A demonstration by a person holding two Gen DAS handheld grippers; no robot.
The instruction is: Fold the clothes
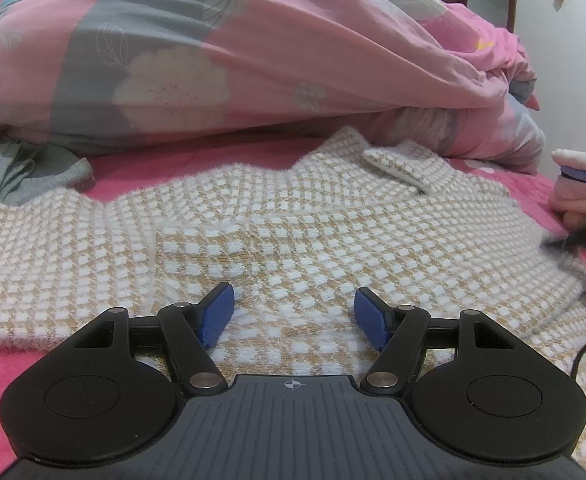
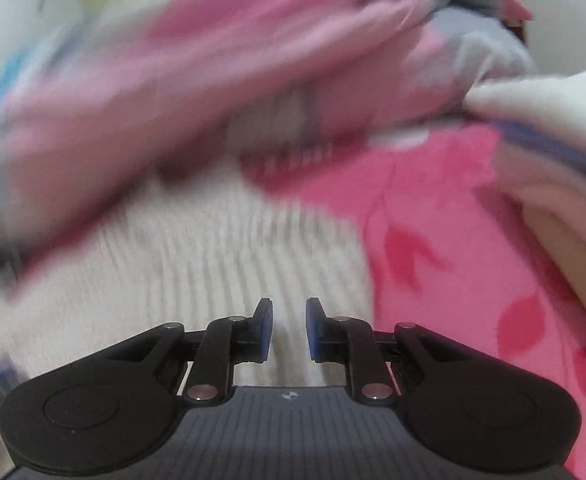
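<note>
Heaped quilt [image 1: 221,60] blocks beyond; stacked clothes [image 2: 553,152] seemingly crowd right.

floral quilt [image 1: 221,60] heaped | pink bedsheet [image 2: 453,240] | white wall [image 1: 573,60]

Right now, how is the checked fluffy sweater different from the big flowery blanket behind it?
The sweater has tiny tan and white squares; the blanket has big pink and grey patches with white flowers. The sweater lies spread out low on the pink sheet; the blanket is heaped up high behind it. The sweater looks fuzzy; the blanket looks smooth with creases. Both are soft cloth on the same bed.
</note>
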